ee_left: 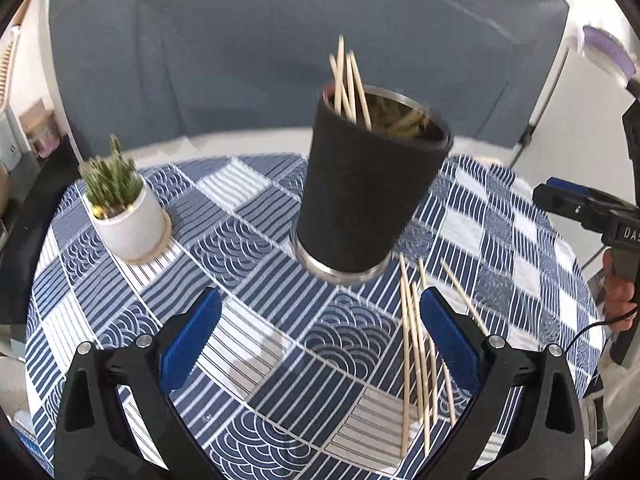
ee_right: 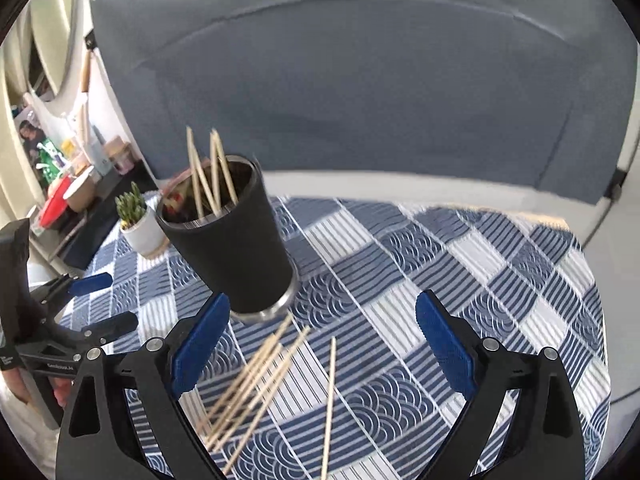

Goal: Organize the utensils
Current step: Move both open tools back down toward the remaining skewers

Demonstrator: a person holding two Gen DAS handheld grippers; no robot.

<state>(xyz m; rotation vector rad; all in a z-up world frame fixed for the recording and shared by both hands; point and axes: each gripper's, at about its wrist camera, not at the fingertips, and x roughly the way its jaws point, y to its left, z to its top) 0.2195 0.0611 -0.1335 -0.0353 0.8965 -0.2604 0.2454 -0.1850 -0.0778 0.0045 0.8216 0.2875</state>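
My left gripper (ee_left: 320,336) points steeply down at the table, its blue pads (ee_left: 190,344) spread wide with nothing between them but patterned cloth. In the left wrist view its right pad sits just beside a loose bundle of wooden chopsticks (ee_left: 416,360) lying flat on the blue-and-white tablecloth (ee_left: 132,304), running from about 5 o'clock up toward 1 o'clock of the jaw gap. Straight ahead at 12 o'clock stands the black tumbler (ee_left: 368,196) with a steel base, upright on the cloth, a few chopsticks in the tumbler (ee_left: 348,80) leaning out of its rim. At 10 o'clock sits a small succulent in a white pot (ee_left: 124,208).

My right gripper (ee_right: 322,344) is tilted down about the same, pads (ee_right: 446,346) also standing wide apart and gripping nothing. In the right wrist view the loose chopsticks lie on the cloth under the gap, most fanned from 7 o'clock up toward 12, blurred, with one single chopstick (ee_right: 330,404) lying apart, nearly vertical in the frame. The tumbler stands at 11 o'clock, its base just beyond the sticks' far ends. At 9 o'clock I see the left gripper from the side, held by a hand (ee_right: 60,394) at the frame's edge. A grey sofa back (ee_right: 360,100) fills the far side beyond the table.
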